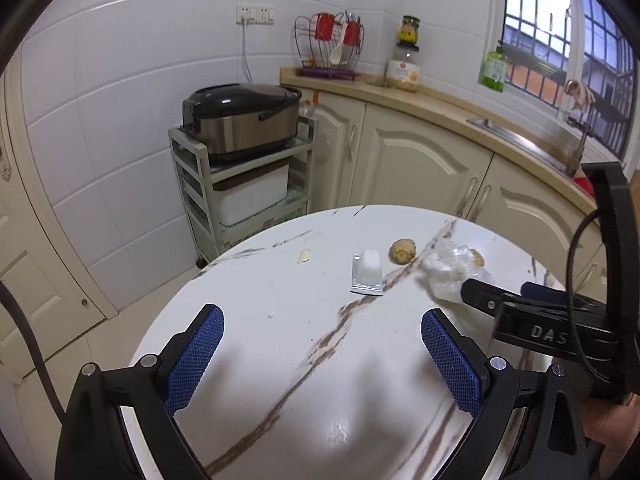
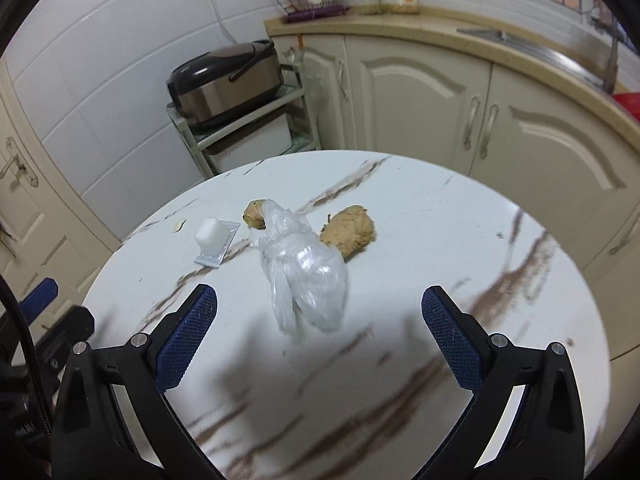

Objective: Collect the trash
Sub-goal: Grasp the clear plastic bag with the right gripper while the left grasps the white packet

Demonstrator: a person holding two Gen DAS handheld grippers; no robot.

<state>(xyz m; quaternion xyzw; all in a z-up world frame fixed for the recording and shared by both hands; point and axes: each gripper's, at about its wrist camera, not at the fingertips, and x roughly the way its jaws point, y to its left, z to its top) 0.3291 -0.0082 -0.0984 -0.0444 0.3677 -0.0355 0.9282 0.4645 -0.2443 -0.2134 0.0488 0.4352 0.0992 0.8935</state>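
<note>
Right wrist: right gripper spread wide above plastic bag.

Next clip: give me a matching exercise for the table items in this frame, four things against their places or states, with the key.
Things:
1. clear plastic bag
2. white block on a foil packet
3. larger brown lump
4. left gripper

Places or states:
A. open, holding nothing
B. behind the bag, on its right side
C. crumpled, straight ahead of the right gripper
D. left of the bag, near the table edge

Pairs: 1-C, 2-D, 3-B, 4-A
</note>
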